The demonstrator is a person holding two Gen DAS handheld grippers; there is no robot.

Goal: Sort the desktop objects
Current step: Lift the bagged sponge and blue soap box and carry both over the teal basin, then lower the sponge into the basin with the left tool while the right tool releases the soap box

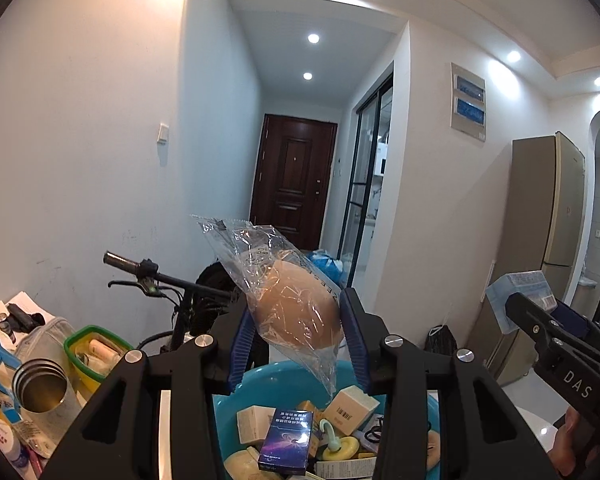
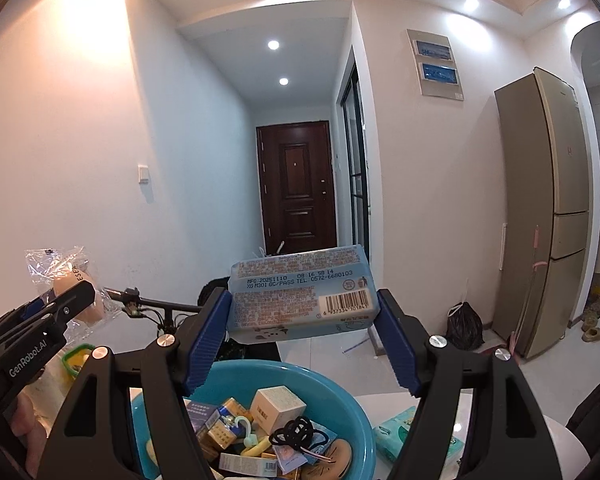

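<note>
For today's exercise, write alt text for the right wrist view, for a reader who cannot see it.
The right gripper holds a pale blue tissue pack, barcode facing the camera, above a teal basin filled with small boxes and black hair ties. At left, the left gripper holds a clear-wrapped beige sponge.

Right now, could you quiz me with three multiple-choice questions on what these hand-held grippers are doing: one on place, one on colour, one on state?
1. Where is the blue basin?
A. below both grippers
B. on the fridge
C. by the door

2. What colour are the gripper pads?
A. red
B. blue
C. white

3. The right hand-held gripper is:
A. open, empty
B. shut on the tissue pack
C. out of view

Answers: 1 A, both views look down on it. 2 B, ribbed blue pads. 3 B, pads press the pack's ends.
</note>
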